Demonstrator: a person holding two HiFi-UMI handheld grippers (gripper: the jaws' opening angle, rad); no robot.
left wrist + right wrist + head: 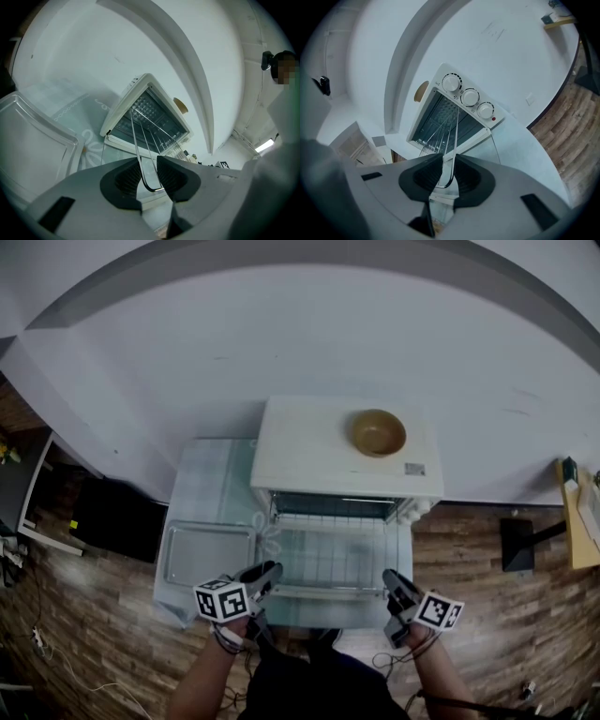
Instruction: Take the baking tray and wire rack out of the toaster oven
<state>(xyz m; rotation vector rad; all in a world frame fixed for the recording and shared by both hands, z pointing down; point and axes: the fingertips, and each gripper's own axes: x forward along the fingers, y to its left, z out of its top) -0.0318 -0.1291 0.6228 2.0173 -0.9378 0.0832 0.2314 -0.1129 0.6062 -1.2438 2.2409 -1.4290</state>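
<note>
- The left gripper (pixel 267 570) is in front of the toaster oven (pixel 319 451), at the left end of the open door. Its jaws are closed to a narrow gap and pinch the front left corner of the wire rack (pixel 328 559).
- The right gripper (pixel 392 579) is in front of the toaster oven at the right end of the door. Its jaws are likewise nearly together and clamp the rack's front right corner.
- The wire rack hangs between the two grippers, drawn partly out of the toaster oven. Its front edge is over the lowered glass door (pixel 328 601), and its long wires run back into the oven's mouth.
- The baking tray (pixel 208 552) lies flat to the left of the toaster oven, just beside the open door. It rests on the pale patterned tablecloth (pixel 202 484) and is empty.
- The toaster oven is white. Three knobs run down its right side, and its dark cavity stands open.
- A brown bowl (pixel 378 432) sits on top of the toaster oven, toward the right.
- A white wall (pixel 281 334) rises behind the toaster oven, and wooden flooring (pixel 94 634) shows on either side of it.
</note>
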